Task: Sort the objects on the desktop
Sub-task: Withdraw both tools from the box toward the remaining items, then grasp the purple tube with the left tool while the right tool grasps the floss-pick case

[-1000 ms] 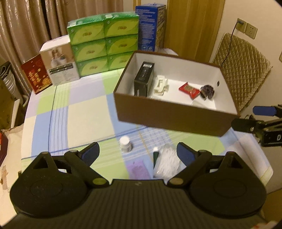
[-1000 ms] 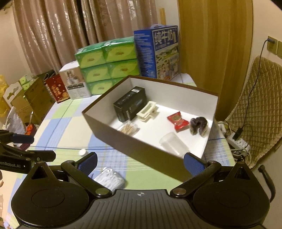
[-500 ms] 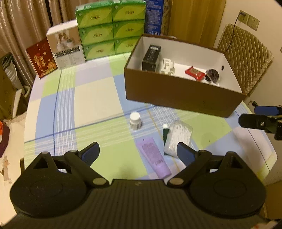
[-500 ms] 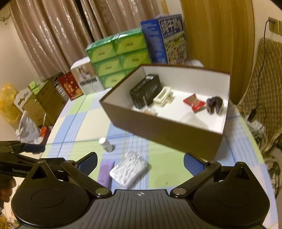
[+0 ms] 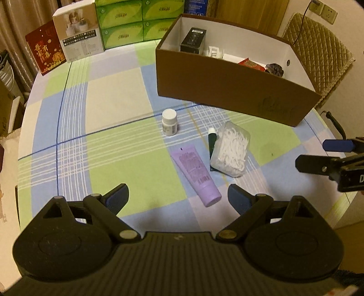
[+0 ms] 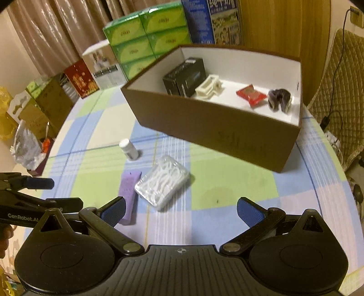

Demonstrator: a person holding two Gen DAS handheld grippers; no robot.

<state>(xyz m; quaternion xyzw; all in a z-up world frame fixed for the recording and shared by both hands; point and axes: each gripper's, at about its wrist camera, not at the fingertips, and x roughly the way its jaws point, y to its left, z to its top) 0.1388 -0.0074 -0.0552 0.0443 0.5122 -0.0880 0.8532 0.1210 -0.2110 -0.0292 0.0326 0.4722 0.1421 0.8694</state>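
Note:
A brown cardboard box [image 5: 227, 91] [image 6: 204, 127] stands on the checked tablecloth, holding a black box [image 6: 185, 76], a white plastic piece [image 6: 208, 86], a red packet [image 6: 251, 95] and a dark bundle [image 6: 279, 100]. In front of it lie a white pill bottle [image 5: 169, 121] [image 6: 128, 149], a purple tube [image 5: 195, 175] [image 6: 129, 195], a dark green stick [image 5: 212, 141] and a clear case of floss picks [image 5: 232, 149] [image 6: 162, 182]. My left gripper [image 5: 178, 199] hangs open just short of the tube's cap. My right gripper [image 6: 180, 210] hangs open near the floss case.
Green tissue packs [image 5: 141, 20], a white carton [image 5: 79, 34], a red box [image 5: 45, 50] and a blue carton [image 6: 211, 20] line the table's far edge. A quilted chair [image 5: 318, 47] stands at the right. Cartons and bags [image 6: 27, 127] sit off the left edge.
Both grippers have sunk toward the table and tipped further down. The bottle, tube and floss case, earlier low in the views, now lie well in front of the open jaws.

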